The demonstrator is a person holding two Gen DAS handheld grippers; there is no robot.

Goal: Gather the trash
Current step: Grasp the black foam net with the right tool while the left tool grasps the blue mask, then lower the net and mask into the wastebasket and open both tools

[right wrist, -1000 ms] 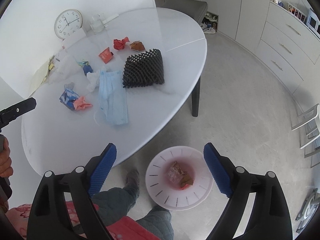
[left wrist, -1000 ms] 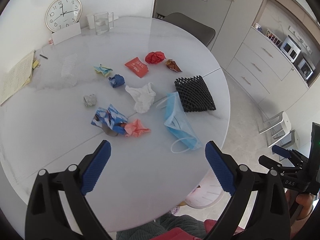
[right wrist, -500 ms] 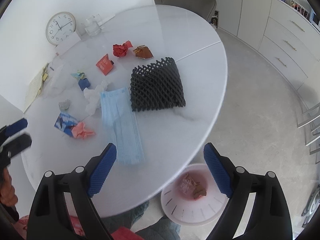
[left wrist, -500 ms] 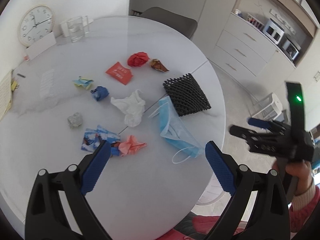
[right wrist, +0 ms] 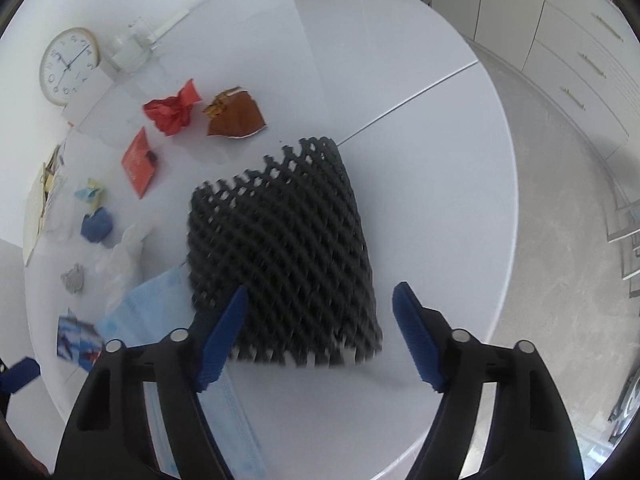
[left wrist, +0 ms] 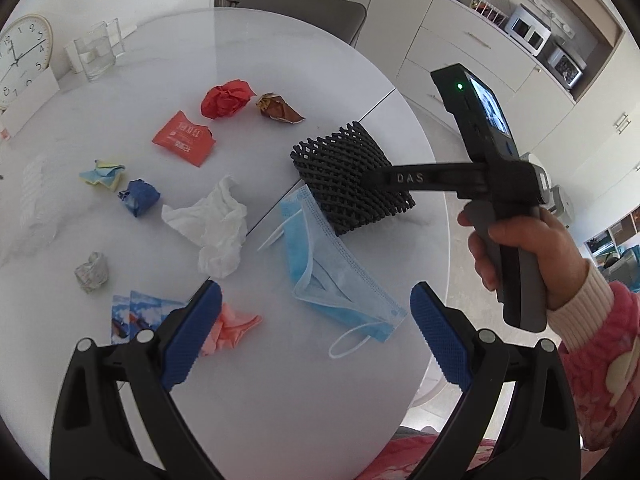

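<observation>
I hold my right gripper over the black foam net, and its two blue fingers stand wide apart with nothing between them; the near edge of the net lies just in front of them. The net rests on the round white table, close to the seam line that crosses the top. My left gripper is also released, its jaws spread and not touching anything, above the near part of the table.

I take the net as my landmark. Just beside it, on the side toward my left gripper, lies the blue face mask, and its upper corner seems to touch the net. Beyond the mask from the net is the white crumpled tissue. Behind the net, farther from me, sit the brown wrapper and the red paper ball, near each other. The orange sachet is well apart from the net, past the red ball. The small blue wad, the grey wad and the pink paper are farther still, beyond the tissue. A clock stands at the far edge.
</observation>
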